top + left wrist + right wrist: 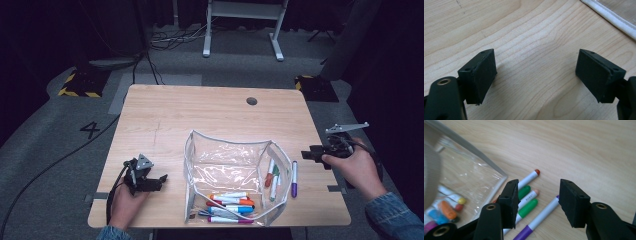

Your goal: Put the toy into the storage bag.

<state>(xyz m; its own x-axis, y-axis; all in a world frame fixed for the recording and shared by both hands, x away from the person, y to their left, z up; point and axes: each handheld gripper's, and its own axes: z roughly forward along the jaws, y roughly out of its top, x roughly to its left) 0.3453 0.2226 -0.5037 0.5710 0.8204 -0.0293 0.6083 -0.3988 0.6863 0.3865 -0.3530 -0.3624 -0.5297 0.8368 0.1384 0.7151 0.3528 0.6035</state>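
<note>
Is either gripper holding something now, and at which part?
Nothing is held. The left gripper and right gripper are open, with only the table between their jaws.

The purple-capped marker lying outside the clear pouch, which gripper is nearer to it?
Right. The right gripper hovers just right of the purple-capped marker, open. The left gripper sits far left, beyond the clear plastic pouch.
</note>
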